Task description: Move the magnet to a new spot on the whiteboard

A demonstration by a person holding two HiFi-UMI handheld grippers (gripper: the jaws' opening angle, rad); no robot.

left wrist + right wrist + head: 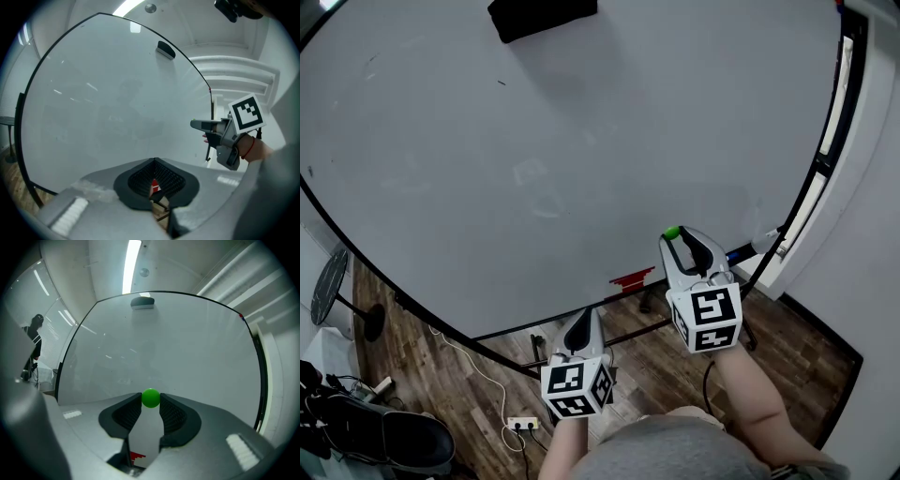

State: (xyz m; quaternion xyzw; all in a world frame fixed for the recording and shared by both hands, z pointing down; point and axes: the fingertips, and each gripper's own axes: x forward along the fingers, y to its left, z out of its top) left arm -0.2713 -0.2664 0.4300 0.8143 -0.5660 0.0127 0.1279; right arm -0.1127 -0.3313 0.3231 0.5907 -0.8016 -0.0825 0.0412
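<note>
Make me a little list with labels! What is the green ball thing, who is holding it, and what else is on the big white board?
Magnet: small round green magnet, pinched at the jaw tips
Held by: right gripper, jaws closed on the magnet
Left gripper: jaws together, nothing in them
Board: large whiteboard with a black frame
Also on the board: black rectangular block near the top edge, red marks near the bottom edge
Magnet touching the board: cannot tell

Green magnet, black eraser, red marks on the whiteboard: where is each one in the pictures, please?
green magnet point(150, 398): right gripper view, centre of its round green body.
black eraser point(542, 16): head view, middle of its dark body.
red marks point(631, 278): head view, middle of the red strokes.
</note>
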